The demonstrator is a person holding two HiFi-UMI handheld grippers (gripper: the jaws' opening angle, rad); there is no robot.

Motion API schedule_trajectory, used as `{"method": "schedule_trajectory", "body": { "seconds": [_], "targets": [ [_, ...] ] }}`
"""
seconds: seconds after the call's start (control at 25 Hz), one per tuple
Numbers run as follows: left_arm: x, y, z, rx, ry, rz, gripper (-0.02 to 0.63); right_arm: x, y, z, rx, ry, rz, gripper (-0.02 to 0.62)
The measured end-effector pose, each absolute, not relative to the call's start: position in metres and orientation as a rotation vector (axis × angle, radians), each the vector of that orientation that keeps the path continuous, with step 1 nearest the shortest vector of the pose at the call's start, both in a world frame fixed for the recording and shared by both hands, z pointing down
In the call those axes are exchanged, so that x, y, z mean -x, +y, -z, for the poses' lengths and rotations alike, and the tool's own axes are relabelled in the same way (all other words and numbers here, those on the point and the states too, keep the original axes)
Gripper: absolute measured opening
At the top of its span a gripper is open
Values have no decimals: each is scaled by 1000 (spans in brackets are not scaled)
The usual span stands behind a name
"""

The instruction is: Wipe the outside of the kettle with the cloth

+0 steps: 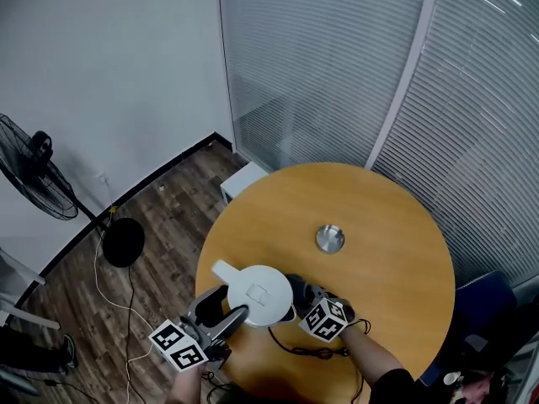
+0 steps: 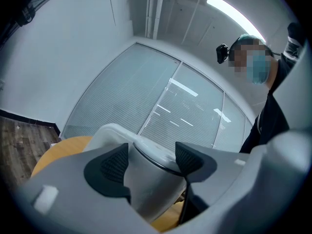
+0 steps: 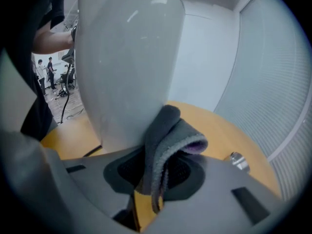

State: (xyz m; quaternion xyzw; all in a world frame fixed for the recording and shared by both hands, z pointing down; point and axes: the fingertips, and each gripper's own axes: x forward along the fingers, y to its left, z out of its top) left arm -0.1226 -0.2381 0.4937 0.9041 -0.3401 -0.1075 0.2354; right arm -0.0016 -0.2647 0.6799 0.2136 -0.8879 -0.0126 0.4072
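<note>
White kettle (image 1: 259, 293) stands near the edge of the round wooden table (image 1: 379, 217); left gripper (image 2: 152, 162) clasps its body, right gripper (image 3: 158, 172) pinches the folded grey cloth (image 3: 168, 130) against its side

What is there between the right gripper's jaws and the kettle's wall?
The grey cloth, held in the right gripper and lying against the kettle; the right gripper view shows it.

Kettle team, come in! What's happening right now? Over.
Left gripper clamped on kettle. Right gripper pinching cloth, pressed against kettle's side. Black cord trails on table.
</note>
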Motion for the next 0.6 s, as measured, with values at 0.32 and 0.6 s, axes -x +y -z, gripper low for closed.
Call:
{"method": "schedule_trajectory", "body": {
  "seconds": [0.32,0.6],
  "targets": [
    [126,-238,-492,-2465,-935,319,291,-1,-262,-694,-464,-2185,5,100],
    [126,-237,-491,-2462,-933,336,291,-8,-304,-603,-619,-2283,239,100]
  ]
}}
